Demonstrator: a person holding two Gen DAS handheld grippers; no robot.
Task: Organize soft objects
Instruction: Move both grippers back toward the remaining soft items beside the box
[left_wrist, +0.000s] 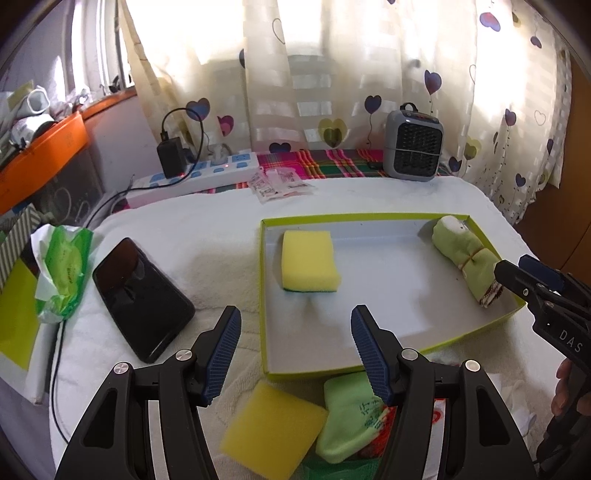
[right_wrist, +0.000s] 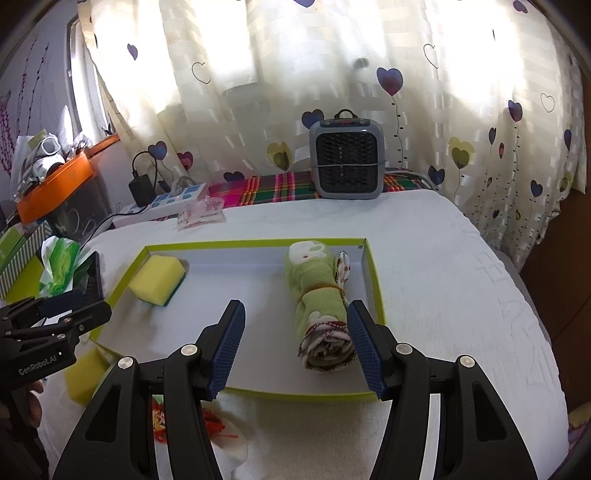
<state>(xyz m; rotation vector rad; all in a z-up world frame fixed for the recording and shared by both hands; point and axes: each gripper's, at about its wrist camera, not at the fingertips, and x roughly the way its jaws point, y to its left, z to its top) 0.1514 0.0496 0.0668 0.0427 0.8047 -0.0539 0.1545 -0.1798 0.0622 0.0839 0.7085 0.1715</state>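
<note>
- While both of our grippers hang with jaws spread and nothing between them, we have a lime-edged tray (left_wrist: 263, 295) on the white towel-covered table, with two soft items already in it.
- Our left gripper (left_wrist: 295, 354) hovers over the tray's near edge; our right gripper (right_wrist: 295, 347) stands at the tray's near right corner, its right pad just beside the rolled green cloth bundle (right_wrist: 321, 314), though we cannot tell if it touches.
- A yellow sponge (left_wrist: 309, 260) sits near the far left corner and the banded bundle lies along the right wall, which we judge leaves the middle free for more.
- Outside the near edge wait a second yellow sponge (left_wrist: 271, 432) and a folded green cloth (left_wrist: 351, 417), likely next for our left gripper.
- A black phone (left_wrist: 142, 299) and a green tissue pack (left_wrist: 62, 273) lie off to the left, apart from the tray.
</note>
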